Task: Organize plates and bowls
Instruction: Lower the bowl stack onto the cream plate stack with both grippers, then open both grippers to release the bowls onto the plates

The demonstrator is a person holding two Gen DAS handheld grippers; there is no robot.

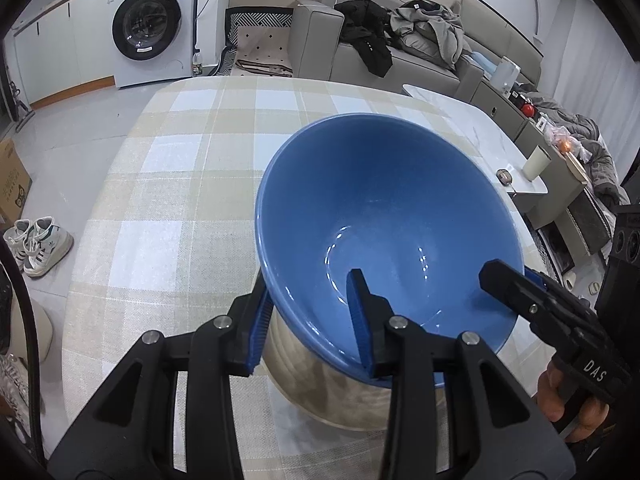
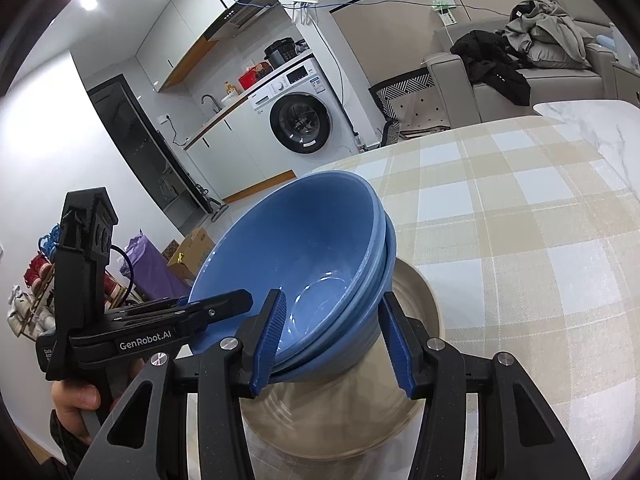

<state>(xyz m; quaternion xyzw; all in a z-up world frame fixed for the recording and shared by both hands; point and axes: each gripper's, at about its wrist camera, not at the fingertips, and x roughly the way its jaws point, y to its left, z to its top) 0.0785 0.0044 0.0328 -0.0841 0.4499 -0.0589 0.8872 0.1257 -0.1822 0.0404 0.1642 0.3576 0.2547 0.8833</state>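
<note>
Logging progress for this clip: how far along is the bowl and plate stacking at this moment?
Done: two blue bowls are nested, visible as doubled rims in the right wrist view. In hand: both the left tongs and right tongs straddle the stack's rim, holding it tilted above a beige plate on the checked tablecloth. Left: setting the bowls down level; whether they touch the plate cannot be told.

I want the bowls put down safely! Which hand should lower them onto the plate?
Probably both. The left gripper and right gripper each straddle the rim of the stacked glossy blue bowls, tilted over the round beige plate.
</note>
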